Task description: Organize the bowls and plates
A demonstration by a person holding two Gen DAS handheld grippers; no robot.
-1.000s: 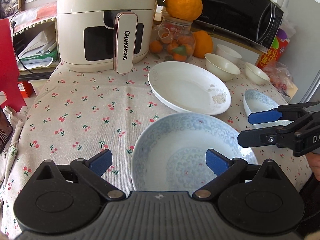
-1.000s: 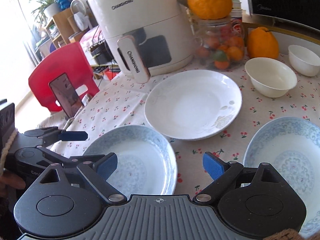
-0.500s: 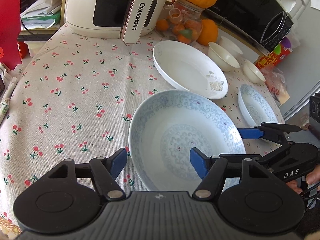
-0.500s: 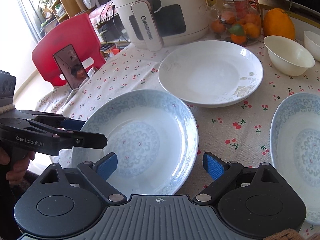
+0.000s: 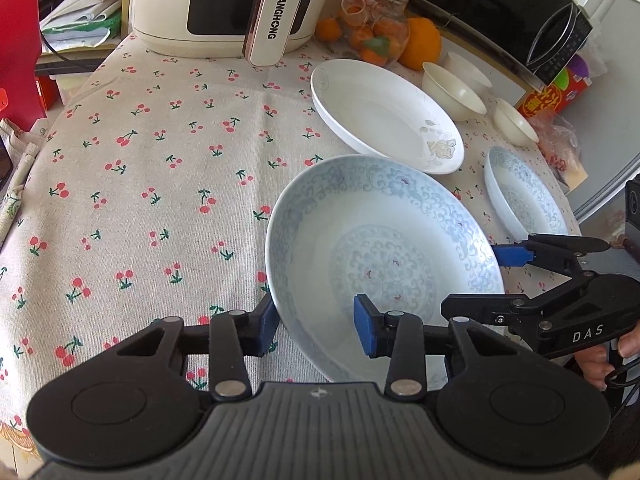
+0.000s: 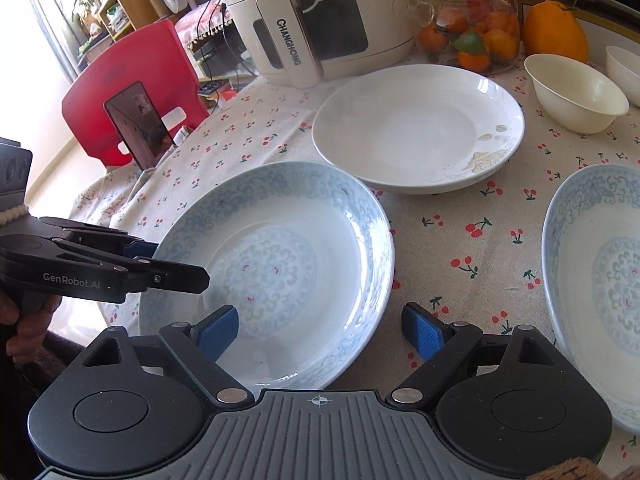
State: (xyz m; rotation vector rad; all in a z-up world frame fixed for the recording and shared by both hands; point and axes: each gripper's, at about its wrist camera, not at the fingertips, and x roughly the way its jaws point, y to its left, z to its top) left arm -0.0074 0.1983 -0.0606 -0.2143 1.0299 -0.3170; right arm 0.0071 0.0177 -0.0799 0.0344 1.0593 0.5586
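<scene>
Blue pads of our left hand-held gripper (image 5: 316, 326) were closing astride the near-left rim of the blue-patterned plate (image 5: 380, 256), not yet pinching it. Our right hand-held gripper (image 6: 320, 330) stood spread across that plate's opposite rim. Round, it lay rim-up on the counter (image 5: 160, 184), beside the white plate (image 5: 384, 116). Only the right view showed a red chair (image 6: 136, 80).

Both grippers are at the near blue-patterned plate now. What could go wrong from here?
1. The left gripper is closing on the blue-patterned plate at one thin edge of its rim; the smooth plate might slip or tip when lifted.
2. The right gripper, closing slightly, straddles the opposite rim; uneven pulls could twist the plate.
3. The white plate lies close behind and could get knocked.
</scene>
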